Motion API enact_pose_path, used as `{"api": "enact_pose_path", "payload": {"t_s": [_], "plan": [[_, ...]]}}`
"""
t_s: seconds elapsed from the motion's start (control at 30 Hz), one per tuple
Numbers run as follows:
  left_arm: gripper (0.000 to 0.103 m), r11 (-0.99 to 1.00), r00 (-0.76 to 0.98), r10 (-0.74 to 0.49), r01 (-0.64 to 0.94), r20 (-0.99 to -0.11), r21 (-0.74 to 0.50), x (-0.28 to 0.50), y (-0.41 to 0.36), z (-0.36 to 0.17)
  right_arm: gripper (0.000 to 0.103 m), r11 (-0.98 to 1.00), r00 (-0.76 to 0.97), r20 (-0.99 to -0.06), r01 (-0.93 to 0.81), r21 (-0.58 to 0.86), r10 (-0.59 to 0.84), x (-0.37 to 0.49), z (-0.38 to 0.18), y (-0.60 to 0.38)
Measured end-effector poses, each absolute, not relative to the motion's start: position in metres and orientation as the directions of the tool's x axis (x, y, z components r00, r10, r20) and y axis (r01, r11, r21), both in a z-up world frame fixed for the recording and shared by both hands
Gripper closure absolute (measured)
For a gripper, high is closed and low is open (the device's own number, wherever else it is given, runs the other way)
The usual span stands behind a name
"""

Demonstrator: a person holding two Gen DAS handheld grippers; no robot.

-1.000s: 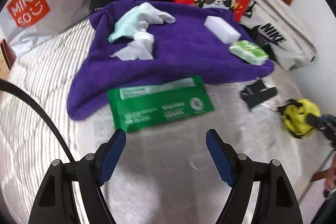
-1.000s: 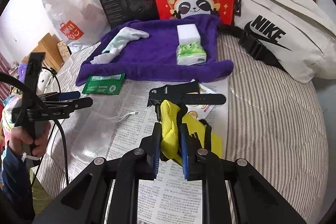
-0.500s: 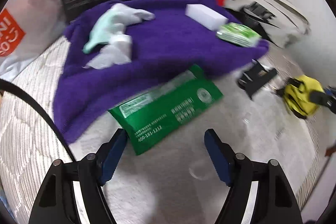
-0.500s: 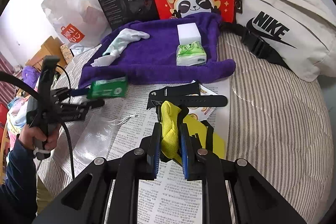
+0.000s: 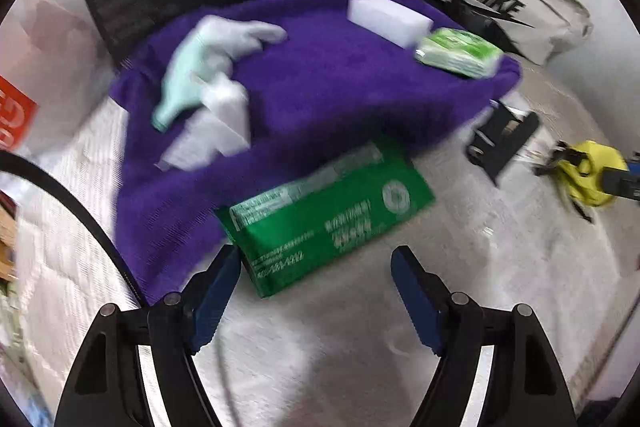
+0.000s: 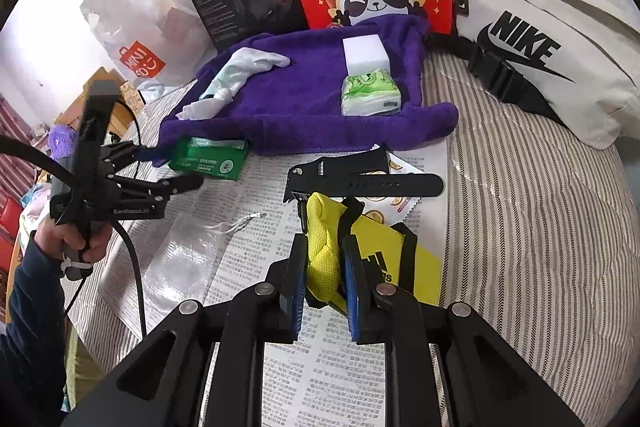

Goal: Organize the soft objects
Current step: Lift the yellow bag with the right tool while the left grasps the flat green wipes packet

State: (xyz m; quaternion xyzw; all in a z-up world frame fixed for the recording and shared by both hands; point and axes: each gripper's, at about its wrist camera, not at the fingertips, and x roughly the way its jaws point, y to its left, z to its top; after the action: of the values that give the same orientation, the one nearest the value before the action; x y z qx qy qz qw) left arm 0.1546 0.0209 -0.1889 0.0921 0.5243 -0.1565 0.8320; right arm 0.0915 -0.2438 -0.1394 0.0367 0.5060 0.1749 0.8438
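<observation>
Two grippers differ: the left gripper (image 5: pixel 316 291), fingers spread, has closed in on the green pack (image 5: pixel 326 211) at the towel (image 5: pixel 320 83) edge, ready to grasp, while the right gripper (image 6: pixel 324 279) pinches the yellow pouch (image 6: pixel 322 239).

We see a flat green plastic wipes packet (image 5: pixel 328 211) lying tilted, its far edge on the front hem of a rumpled purple plush towel (image 5: pixel 320 83). On that towel rest a crumpled pale mint cloth (image 6: pixel 244 67), a white foam block (image 6: pixel 365 53) and, touching it, a green-printed tissue pack (image 6: pixel 370 95). A padded yellow fabric pouch (image 6: pixel 324 243) stands pinched upright.
</observation>
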Motion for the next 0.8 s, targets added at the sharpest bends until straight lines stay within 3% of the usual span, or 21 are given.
{"api": "enact_pose_path", "payload": {"t_s": [0.17, 0.5, 0.8], "plan": [[0.027, 0.895, 0.342, -0.332, 0.409, -0.879, -0.178, 0.129, 0.021, -0.181, 0.086, 0.933, 0.419, -0.843, -0.267, 0.240, 0.337, 0.092, -0.142, -0.242], [0.027, 0.931, 0.394, -0.222, 0.358, -0.892, -0.074, 0.123, 0.034, -0.178, 0.086, 0.932, 0.420, -0.841, -0.270, 0.244, 0.342, 0.092, -0.142, -0.243], [0.027, 0.883, 0.405, -0.119, 0.460, -0.907, 0.090, 0.152, -0.003, -0.195, 0.085, 0.933, 0.414, -0.845, -0.267, 0.241, 0.337, 0.091, -0.144, -0.241]]}}
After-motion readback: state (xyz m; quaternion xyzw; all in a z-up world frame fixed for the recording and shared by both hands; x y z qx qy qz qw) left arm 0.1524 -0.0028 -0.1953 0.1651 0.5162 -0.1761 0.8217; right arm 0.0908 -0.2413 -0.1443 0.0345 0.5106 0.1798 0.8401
